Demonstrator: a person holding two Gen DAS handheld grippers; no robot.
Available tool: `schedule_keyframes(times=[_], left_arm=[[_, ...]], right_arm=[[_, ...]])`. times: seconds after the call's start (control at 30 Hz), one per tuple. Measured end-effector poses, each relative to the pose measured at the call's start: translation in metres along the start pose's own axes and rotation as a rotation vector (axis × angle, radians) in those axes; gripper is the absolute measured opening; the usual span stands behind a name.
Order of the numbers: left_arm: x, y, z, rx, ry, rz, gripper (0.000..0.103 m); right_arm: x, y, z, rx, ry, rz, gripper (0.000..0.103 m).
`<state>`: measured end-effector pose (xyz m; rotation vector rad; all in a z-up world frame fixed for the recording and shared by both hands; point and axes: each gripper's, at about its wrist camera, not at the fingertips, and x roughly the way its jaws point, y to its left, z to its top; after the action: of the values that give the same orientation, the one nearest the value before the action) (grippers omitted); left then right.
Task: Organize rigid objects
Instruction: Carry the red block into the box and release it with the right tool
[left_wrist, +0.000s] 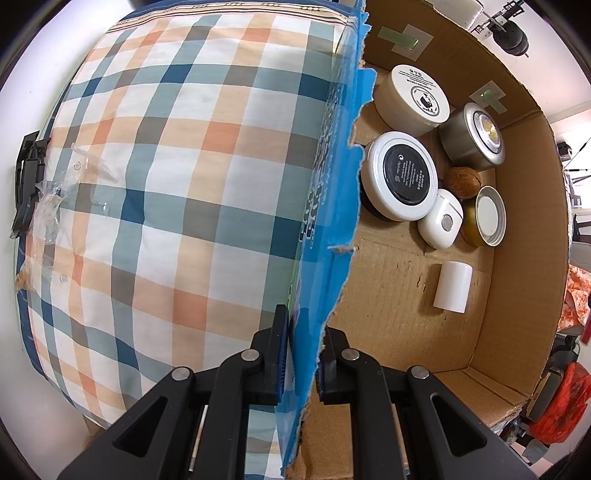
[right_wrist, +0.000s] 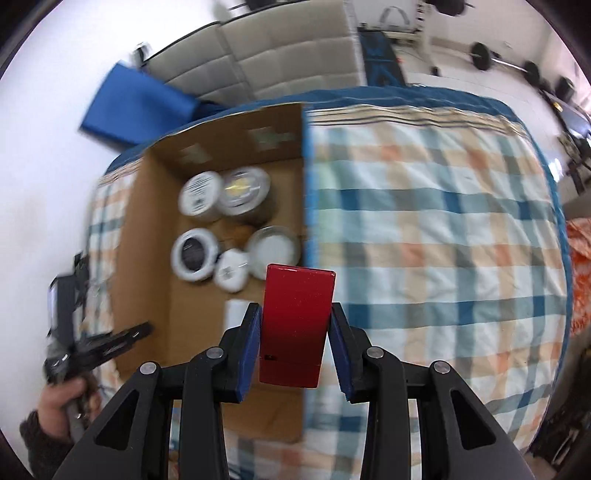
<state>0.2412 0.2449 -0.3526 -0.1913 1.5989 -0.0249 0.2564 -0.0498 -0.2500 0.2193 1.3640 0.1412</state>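
One open brown cardboard box on checked bedding, holding five round lidded tins, one brown nut, one white cylinder, left gripper clamped on its blue-faced wall, right gripper pinching one red rectangular case above box's near right.

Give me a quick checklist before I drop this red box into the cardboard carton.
1. Right gripper holds the glossy red rectangular box: ok, jaws on both its sides.
2. Left gripper steadies the torn blue-faced wall of the brown cardboard carton: ok.
3. Bare carton floor available: ok, beside the white cylinder.
4. Round jars, such as the black-labelled white one, grouped at the far end: ok.
5. Red box above the opening: cannot tell, picture blurred.
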Motion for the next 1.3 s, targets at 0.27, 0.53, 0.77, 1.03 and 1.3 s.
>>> schedule_keyframes(times=[0.27,0.53,0.77,1.03,1.3], left_arm=[[0.0,0.0,0.001,-0.001,0.0,-0.001,0.009],[0.0,0.0,0.001,-0.002,0.0,-0.001,0.009],[-0.001,0.001,0.002,-0.003,0.001,-0.002,0.009],[-0.001,-0.001,0.001,-0.003,0.001,-0.001,0.009],[0.001,-0.004,0.001,0.0,0.001,0.001,0.01]], right_arm=[[0.019,0.04,-0.016,-0.063,0.036,0.019,0.038],[0.064,0.036,-0.016,-0.051,0.097,0.004,0.038],[0.086,0.035,-0.017,-0.052,0.142,-0.009,0.038],[0.102,0.039,-0.018,-0.059,0.185,-0.035,0.038],[0.102,0.045,-0.015,-0.066,0.183,-0.075,0.067]])
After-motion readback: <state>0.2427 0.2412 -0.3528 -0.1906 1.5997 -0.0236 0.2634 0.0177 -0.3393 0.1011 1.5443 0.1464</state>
